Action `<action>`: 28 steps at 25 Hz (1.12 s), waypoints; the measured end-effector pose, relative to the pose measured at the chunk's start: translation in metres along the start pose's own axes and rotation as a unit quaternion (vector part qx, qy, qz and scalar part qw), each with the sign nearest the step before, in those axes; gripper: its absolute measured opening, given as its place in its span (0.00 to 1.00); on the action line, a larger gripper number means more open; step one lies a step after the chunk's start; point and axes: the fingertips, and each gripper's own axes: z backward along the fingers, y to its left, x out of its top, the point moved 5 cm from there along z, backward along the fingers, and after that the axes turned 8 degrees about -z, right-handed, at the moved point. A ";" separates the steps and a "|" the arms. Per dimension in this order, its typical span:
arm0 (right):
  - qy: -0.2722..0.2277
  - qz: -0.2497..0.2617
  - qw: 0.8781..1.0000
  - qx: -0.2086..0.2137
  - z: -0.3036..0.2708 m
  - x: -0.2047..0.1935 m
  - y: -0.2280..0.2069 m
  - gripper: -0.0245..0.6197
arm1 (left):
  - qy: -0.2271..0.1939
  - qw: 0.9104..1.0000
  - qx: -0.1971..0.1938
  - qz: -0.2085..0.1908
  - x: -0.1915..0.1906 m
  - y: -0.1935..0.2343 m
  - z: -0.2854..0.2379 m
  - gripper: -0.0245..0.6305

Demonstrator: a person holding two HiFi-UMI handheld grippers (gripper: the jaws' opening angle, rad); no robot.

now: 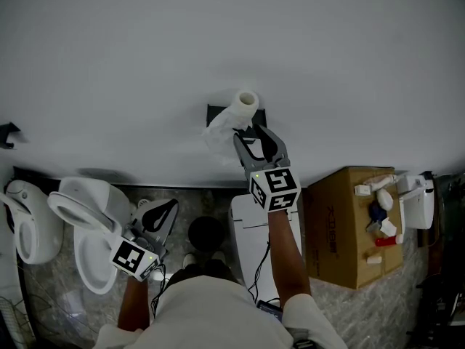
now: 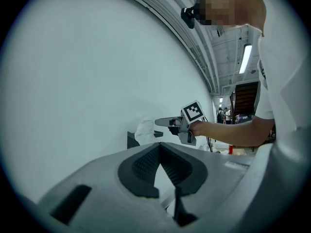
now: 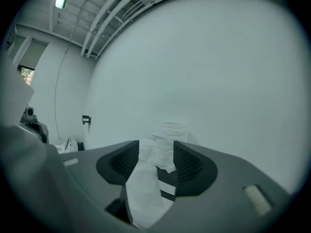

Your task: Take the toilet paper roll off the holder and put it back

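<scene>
The white toilet paper roll point(image 1: 245, 102) sits on a black holder point(image 1: 216, 112) fixed to the white wall, with crumpled loose paper point(image 1: 218, 133) hanging below it. My right gripper point(image 1: 248, 131) is held up just under the roll, jaws apart. In the right gripper view the roll point(image 3: 168, 132) and a hanging strip of paper point(image 3: 145, 188) show through the gap of that gripper point(image 3: 156, 147); the pads do not press on them. My left gripper point(image 1: 171, 203) hangs low near the toilet, fingertips together and empty point(image 2: 159, 145). The left gripper view also shows the roll point(image 2: 145, 130) from the side.
A white toilet point(image 1: 80, 227) with raised seat stands at the lower left, another white fixture point(image 1: 29, 227) beside it. A white bin point(image 1: 251, 242) and a black round object point(image 1: 207, 233) are on the floor. A cardboard box point(image 1: 341, 238) with small items stands right.
</scene>
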 end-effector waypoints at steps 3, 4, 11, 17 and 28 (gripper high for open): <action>0.004 0.001 1.000 -0.008 -0.006 -0.002 -0.004 0.44 | 0.002 1.000 0.002 0.000 -0.001 0.002 0.001 0.04; 0.005 0.001 1.000 -0.009 -0.008 -0.003 -0.005 0.46 | 0.002 1.000 0.003 0.001 -0.002 0.002 0.001 0.04; 0.010 0.001 1.000 -0.021 -0.022 -0.003 -0.016 0.50 | 0.003 1.000 0.005 -0.001 -0.001 0.003 -0.001 0.04; 0.015 0.007 0.999 -0.030 -0.038 0.002 -0.026 0.51 | 0.006 1.000 0.011 -0.001 -0.003 0.006 0.002 0.04; 0.047 0.030 0.997 -0.046 -0.065 -0.001 -0.031 0.52 | 0.012 1.000 0.015 0.002 -0.008 0.011 -0.001 0.04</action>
